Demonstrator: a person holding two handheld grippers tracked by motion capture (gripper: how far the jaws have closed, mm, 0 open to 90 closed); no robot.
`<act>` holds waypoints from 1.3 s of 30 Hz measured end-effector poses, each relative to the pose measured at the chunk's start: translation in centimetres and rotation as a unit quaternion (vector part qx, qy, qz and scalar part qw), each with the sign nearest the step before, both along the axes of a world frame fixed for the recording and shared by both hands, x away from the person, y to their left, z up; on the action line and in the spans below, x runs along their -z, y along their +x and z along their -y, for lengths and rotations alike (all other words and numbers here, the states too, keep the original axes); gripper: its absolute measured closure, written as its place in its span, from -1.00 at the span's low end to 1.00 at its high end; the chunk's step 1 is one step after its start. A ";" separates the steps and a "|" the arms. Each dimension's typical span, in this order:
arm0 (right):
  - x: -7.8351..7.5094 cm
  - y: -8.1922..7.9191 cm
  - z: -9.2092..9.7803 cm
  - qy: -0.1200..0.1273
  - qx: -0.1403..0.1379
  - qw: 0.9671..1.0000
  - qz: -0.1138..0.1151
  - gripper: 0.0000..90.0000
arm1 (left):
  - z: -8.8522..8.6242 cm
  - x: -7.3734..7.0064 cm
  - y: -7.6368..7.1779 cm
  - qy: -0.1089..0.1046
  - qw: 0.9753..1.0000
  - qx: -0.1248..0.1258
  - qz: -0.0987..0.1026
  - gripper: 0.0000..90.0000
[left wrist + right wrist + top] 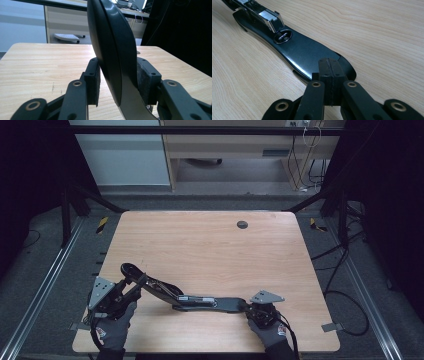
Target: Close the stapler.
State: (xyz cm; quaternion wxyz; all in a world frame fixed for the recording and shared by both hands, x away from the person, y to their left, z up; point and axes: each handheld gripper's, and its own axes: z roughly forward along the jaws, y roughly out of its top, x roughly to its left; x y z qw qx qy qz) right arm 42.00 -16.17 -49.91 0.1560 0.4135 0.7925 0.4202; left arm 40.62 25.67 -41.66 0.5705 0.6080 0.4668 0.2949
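left tongs [131,285] clamp the open stapler's [200,301] raised arm at 8 o'clock, right tongs [252,309] closed on its base; a slip could snap it down onto the bench [210,245].

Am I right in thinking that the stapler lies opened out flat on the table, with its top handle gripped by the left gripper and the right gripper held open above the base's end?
Not quite: the right gripper is shut, its pads pressed together on the end of the stapler, as the right gripper view shows. The left gripper does grip the top handle.
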 end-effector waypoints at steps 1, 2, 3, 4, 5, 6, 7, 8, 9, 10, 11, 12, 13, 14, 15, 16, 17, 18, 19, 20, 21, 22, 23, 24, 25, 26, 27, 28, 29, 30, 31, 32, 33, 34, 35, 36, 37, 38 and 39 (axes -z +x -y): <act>0.0 0.0 0.0 0.000 0.000 1.000 0.000 1.00 | 0.0 0.0 0.0 -0.001 1.000 0.000 -0.001 0.28; 0.0 0.0 0.0 0.001 0.000 1.000 0.000 1.00 | 0.1 -0.1 0.0 -0.001 1.000 0.001 -0.001 0.28; 0.0 0.0 0.0 0.002 0.002 1.000 -0.001 1.00 | 0.2 -0.2 0.0 -0.002 1.000 0.001 -0.001 0.28; 0.0 0.0 0.0 0.003 0.002 1.000 -0.001 1.00 | 0.3 -0.3 0.0 0.001 1.000 0.003 -0.001 0.29; 0.0 0.0 0.0 0.003 0.002 1.000 -0.001 1.00 | 0.4 -0.4 0.0 0.000 1.000 0.005 0.000 0.29; 0.1 0.1 0.1 0.004 0.001 1.000 0.000 1.00 | 0.6 -0.5 0.0 0.000 1.000 0.007 0.001 0.30; 0.1 0.1 0.1 0.003 0.001 1.000 0.002 1.00 | 0.7 -0.6 0.0 0.000 1.000 0.009 0.002 0.31; 0.1 0.1 0.1 0.003 0.002 1.000 0.001 1.00 | 1.0 -0.8 0.0 0.000 1.000 0.011 0.003 0.31; 0.1 0.1 0.1 0.003 0.002 1.000 0.002 1.00 | 1.2 -0.9 0.1 -0.001 1.000 0.013 0.005 0.33; 0.1 0.1 0.1 0.003 0.002 1.000 0.002 1.00 | 1.3 -1.0 0.1 0.000 1.000 0.015 0.006 0.33; 0.1 0.1 0.1 0.004 0.002 1.000 0.002 1.00 | 1.6 -1.1 0.1 0.000 1.000 0.016 0.007 0.33; 0.1 0.1 0.1 0.004 0.002 1.000 0.000 1.00 | 1.8 -1.2 0.1 0.001 1.000 0.019 0.008 0.34; 0.1 0.1 0.1 0.004 0.002 1.000 0.002 1.00 | 1.9 -1.3 0.1 0.001 1.000 0.021 0.009 0.34; 0.1 0.1 0.1 0.004 0.003 1.000 0.002 1.00 | 2.2 -1.4 0.1 0.001 1.000 0.022 0.012 0.35; 0.1 0.1 0.1 0.004 0.002 1.000 0.001 1.00 | 2.4 -1.5 0.1 0.002 1.000 0.024 0.013 0.35; 0.1 0.1 0.1 0.004 0.003 1.000 0.002 1.00 | 2.7 -1.6 0.1 0.004 1.000 0.026 0.016 0.36; 0.1 0.1 0.1 0.004 0.003 1.000 0.002 1.00 | 3.0 -1.7 0.0 0.008 0.999 0.026 0.018 0.36; 0.1 0.1 0.1 0.004 0.003 1.000 0.002 1.00 | 3.3 -1.8 0.0 0.012 0.999 0.026 0.021 0.36; 0.1 0.1 0.1 0.004 0.003 1.000 0.002 1.00 | 3.5 -1.9 0.0 0.016 0.999 0.026 0.023 0.36; 0.1 0.1 0.1 0.004 0.003 1.000 0.002 1.00 | 3.7 -1.9 0.0 0.020 0.999 0.025 0.024 0.36; 0.1 0.1 0.1 0.005 0.003 1.000 0.002 1.00 | 4.0 -2.0 0.0 0.024 0.999 0.025 0.026 0.36; 0.1 0.1 0.1 0.005 0.003 1.000 0.002 1.00 | 4.2 -2.1 0.0 0.026 0.999 0.024 0.028 0.36; 0.1 0.1 0.1 0.004 0.003 1.000 0.002 1.00 | 4.3 -2.1 -0.1 0.030 0.999 0.024 0.028 0.36; 0.1 0.1 0.1 0.006 0.002 1.000 0.003 1.00 | 4.5 -2.2 -0.1 0.033 0.999 0.024 0.029 0.36; 0.1 0.1 0.1 0.006 0.002 1.000 0.003 1.00 | 4.6 -2.2 -0.1 0.035 0.999 0.023 0.031 0.36; 0.1 0.1 0.1 0.006 0.002 1.000 0.002 1.00 | 4.8 -2.2 -0.1 0.035 0.999 0.022 0.032 0.36; 0.1 0.1 0.1 0.007 0.002 1.000 0.001 1.00 | 4.9 -2.2 -0.1 0.036 0.999 0.022 0.033 0.36; 0.1 0.1 0.1 0.008 0.004 1.000 -0.001 1.00 | 4.9 -2.2 -0.1 0.037 0.999 0.022 0.033 0.36; 0.1 0.1 0.1 0.008 0.005 1.000 -0.002 1.00 | 5.1 -2.3 -0.1 0.038 0.998 0.022 0.034 0.36; 0.1 0.1 0.1 0.008 0.004 1.000 -0.002 1.00 | 5.1 -2.3 -0.1 0.040 0.998 0.022 0.035 0.36; 0.1 0.1 0.1 0.008 0.004 1.000 -0.003 1.00 | 5.3 -2.3 -0.2 0.042 0.998 0.021 0.036 0.36; 0.1 0.1 0.1 0.009 0.004 1.000 -0.004 1.00 | 5.4 -2.3 -0.2 0.044 0.998 0.021 0.036 0.36; 0.1 0.1 0.1 0.010 0.004 1.000 -0.004 1.00 | 5.5 -2.4 -0.2 0.047 0.998 0.020 0.038 0.36; 0.1 0.1 0.2 0.010 0.004 1.000 -0.005 1.00 | 5.6 -2.4 -0.2 0.049 0.998 0.021 0.039 0.36; 0.1 0.1 0.1 0.011 0.004 1.000 -0.004 1.00 | 5.8 -2.4 -0.2 0.052 0.998 0.021 0.039 0.36; 0.1 0.1 0.1 0.010 0.005 1.000 -0.005 1.00 | 5.9 -2.4 -0.2 0.054 0.998 0.020 0.041 0.36; 0.1 0.1 0.2 0.010 0.004 1.000 -0.004 1.00 | 6.0 -2.5 -0.2 0.056 0.997 0.020 0.042 0.36; 0.1 0.1 0.2 0.010 0.005 1.000 -0.005 1.00 | 6.1 -2.5 -0.2 0.060 0.997 0.020 0.043 0.36; 0.1 0.1 0.2 0.010 0.005 1.000 -0.005 1.00 | 6.3 -2.5 -0.3 0.063 0.997 0.020 0.044 0.36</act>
